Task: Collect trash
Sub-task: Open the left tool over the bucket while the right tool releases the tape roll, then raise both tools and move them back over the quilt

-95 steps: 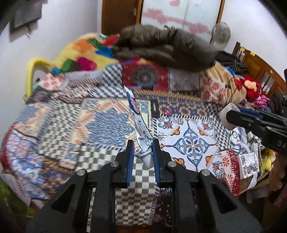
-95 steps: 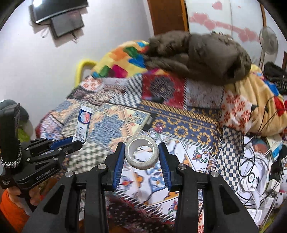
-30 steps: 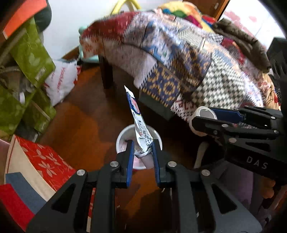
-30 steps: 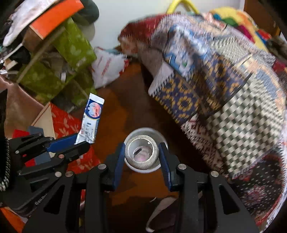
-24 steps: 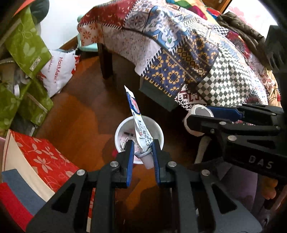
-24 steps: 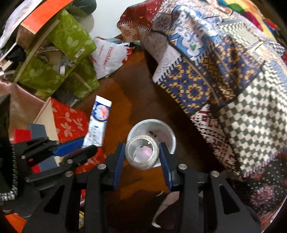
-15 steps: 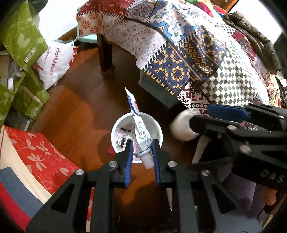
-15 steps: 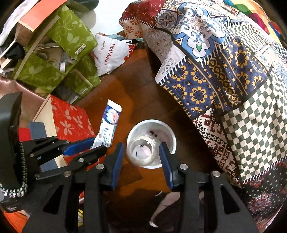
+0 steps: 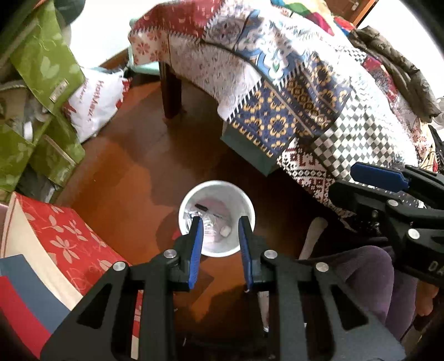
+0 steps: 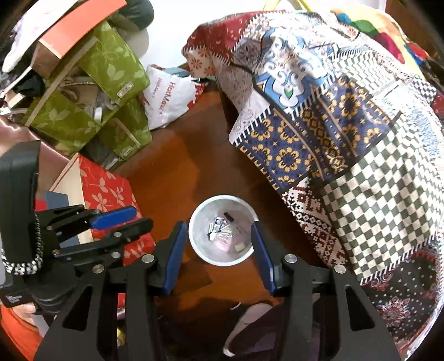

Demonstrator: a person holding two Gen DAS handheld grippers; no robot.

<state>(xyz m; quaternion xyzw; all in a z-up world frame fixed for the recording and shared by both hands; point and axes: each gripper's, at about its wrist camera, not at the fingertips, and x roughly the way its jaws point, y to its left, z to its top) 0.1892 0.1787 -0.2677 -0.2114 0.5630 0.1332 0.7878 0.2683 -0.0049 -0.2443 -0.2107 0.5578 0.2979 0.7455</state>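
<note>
inspector: state of your tools?

me: both point down over the white bin (image 9: 216, 188) on the floor. my left gripper (image 9: 219, 230) has just been opening, narrow gap, nothing between. my right gripper (image 10: 217, 236) likewise, wider, empty. drop step looks done.

inspector: next?

me: lift clear; bed quilt (image 10: 347, 138) overhangs at two o'clock, red box (image 10: 111, 191) at nine.

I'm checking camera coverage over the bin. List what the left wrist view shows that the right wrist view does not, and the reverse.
Only the left wrist view shows the dark table leg and the person's purple-clad leg. Only the right wrist view shows the orange-topped box on the green bags. Both show the white bin on the wood floor, the patchwork blanket, and both grippers open and empty.
</note>
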